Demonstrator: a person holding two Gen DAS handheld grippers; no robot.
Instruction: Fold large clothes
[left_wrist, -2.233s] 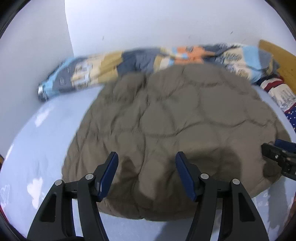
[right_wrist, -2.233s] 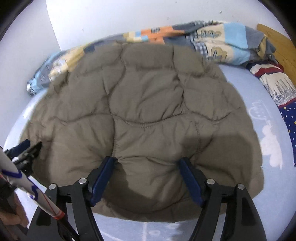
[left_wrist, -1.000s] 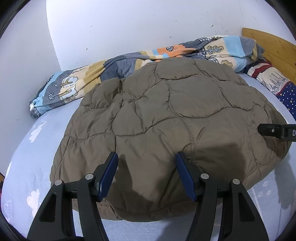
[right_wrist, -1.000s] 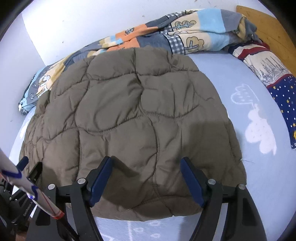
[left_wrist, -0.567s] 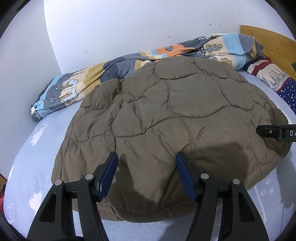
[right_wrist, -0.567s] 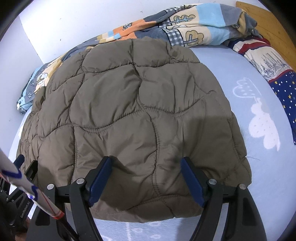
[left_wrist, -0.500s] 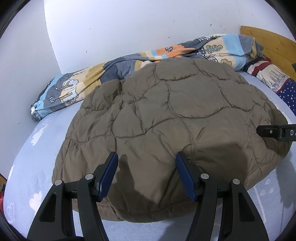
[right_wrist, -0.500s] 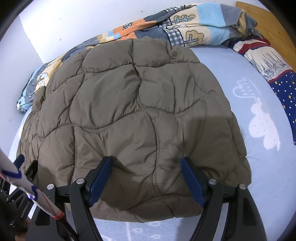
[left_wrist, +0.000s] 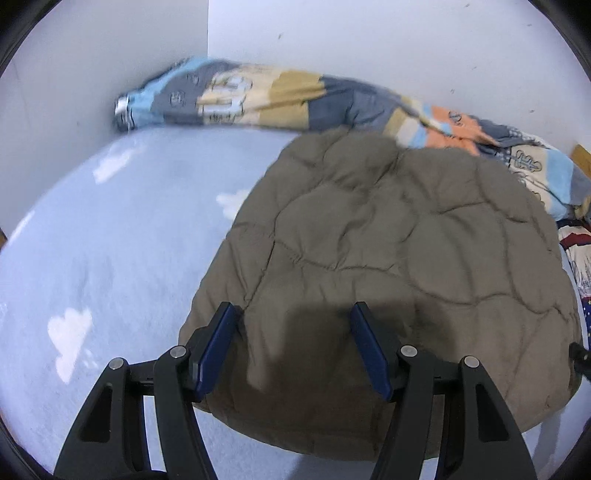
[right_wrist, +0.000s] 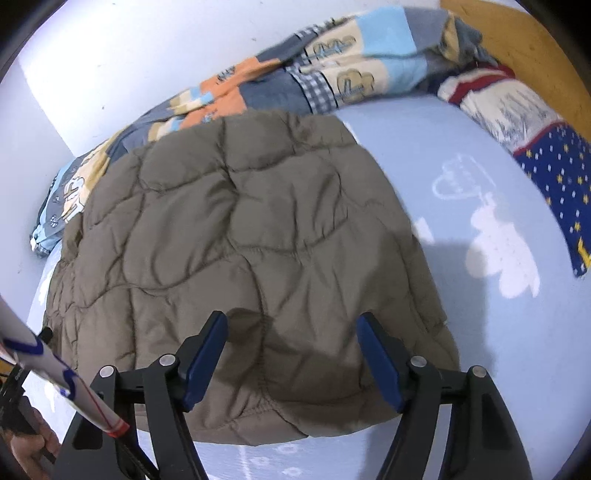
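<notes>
Swinging out toward the jacket's left side, the left gripper (left_wrist: 291, 347) now looks down on its near left edge, where half a second ago it sat squarely over the middle; its jaws stand about half open and empty, unchanged. The right gripper (right_wrist: 291, 354) has barely shifted above the near right hem, and its jaws, wide apart with nothing between them, have just been closing a little. By my reading both hands are lining up on the near hem for another fold, not yet gripping.

The brown quilted jacket (left_wrist: 406, 251) lies as a rounded, already doubled bundle in the middle of the bed (left_wrist: 122, 236). Pale blue sheet shows free on its left and on its right. Farther off, the patchwork blanket (right_wrist: 332, 77) touches the jacket's far edge along the wall (left_wrist: 369, 37), and a starred pillow (right_wrist: 554, 166) lies at the right, so room runs out there.
</notes>
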